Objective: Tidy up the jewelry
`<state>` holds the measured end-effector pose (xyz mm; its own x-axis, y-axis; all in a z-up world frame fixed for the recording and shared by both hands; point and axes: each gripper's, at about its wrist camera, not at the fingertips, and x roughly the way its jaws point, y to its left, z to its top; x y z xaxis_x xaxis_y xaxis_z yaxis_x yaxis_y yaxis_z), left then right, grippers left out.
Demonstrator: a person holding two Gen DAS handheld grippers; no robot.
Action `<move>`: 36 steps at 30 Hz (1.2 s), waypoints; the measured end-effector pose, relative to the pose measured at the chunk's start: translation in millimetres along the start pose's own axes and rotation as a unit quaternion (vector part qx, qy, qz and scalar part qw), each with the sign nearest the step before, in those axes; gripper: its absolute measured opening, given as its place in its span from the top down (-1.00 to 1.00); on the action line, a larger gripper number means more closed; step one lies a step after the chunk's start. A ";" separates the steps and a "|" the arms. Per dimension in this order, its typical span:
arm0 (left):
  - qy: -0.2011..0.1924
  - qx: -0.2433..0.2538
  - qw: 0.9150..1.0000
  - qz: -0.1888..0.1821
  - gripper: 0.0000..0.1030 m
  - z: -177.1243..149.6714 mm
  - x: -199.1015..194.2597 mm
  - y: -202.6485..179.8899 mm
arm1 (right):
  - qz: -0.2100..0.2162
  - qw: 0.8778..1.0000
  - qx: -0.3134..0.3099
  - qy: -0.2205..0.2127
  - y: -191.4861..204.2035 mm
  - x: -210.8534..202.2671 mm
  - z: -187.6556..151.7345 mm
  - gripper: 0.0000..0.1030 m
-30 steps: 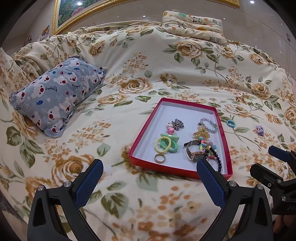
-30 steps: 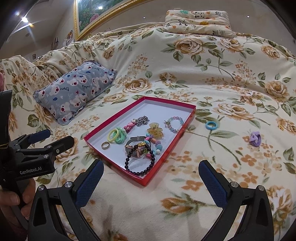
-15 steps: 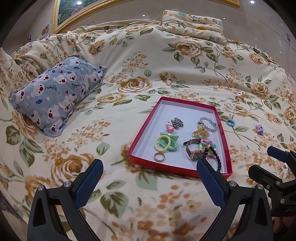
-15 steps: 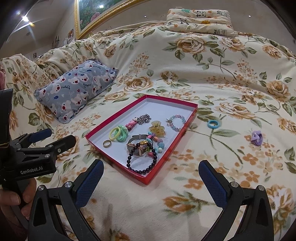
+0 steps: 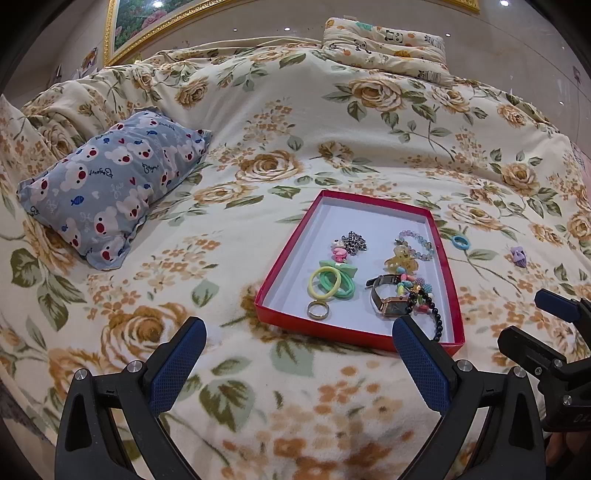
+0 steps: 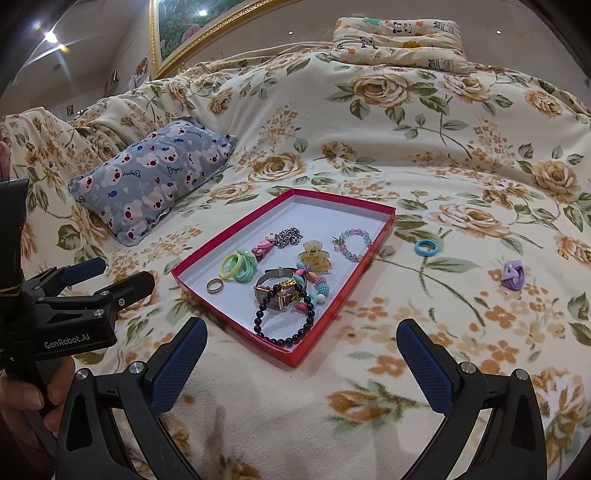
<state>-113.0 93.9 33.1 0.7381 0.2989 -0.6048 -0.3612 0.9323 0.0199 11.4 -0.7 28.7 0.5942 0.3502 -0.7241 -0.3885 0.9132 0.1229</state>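
Observation:
A red-rimmed tray lies on the flowered bedspread, holding several pieces: hair ties, a ring, a watch, a black bead bracelet and a pastel bead bracelet. Outside it, to the right, lie a blue ring and a purple hair tie. My left gripper is open near the tray's front edge, holding nothing. My right gripper is open just right of the tray's near corner, also empty.
A blue bear-print pillow rests left of the tray. A folded panda-print blanket sits at the far edge of the bed below a gold-framed picture. A hand holds the left gripper's handle.
Both views have shifted very slightly; the tray and jewelry lie as before. Both grippers stay open and empty.

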 end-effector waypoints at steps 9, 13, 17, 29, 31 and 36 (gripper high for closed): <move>0.000 -0.003 1.000 0.002 -0.99 0.0 0.5 1.4 | 0.001 1.000 0.000 0.000 0.9 -0.1 -0.2 -1.00; 0.001 -0.003 1.000 0.002 -0.99 0.0 0.9 1.4 | 0.001 1.000 -0.001 0.000 1.5 -0.3 -0.1 -1.00; 0.000 -0.004 1.000 0.001 -0.99 -0.4 0.8 0.8 | 0.001 1.000 -0.001 0.001 2.1 -0.5 -0.2 -1.00; 0.001 -0.003 1.000 0.002 -0.99 -0.3 1.5 0.6 | 0.001 1.000 0.000 0.001 2.3 -0.3 0.0 -1.00; 0.001 -0.003 1.000 0.001 -0.99 -0.7 2.0 0.2 | 0.001 1.000 0.000 0.001 1.8 0.0 0.2 -1.00; 0.002 -0.002 1.000 0.002 -0.99 -1.0 3.1 -0.6 | 0.001 1.000 -0.001 0.001 2.4 -0.2 0.1 -1.00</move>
<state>-111.1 94.0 30.4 0.7349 0.3013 -0.6076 -0.3664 0.9303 0.0182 10.5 1.5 29.2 0.5922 0.3520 -0.7249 -0.3906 0.9122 0.1239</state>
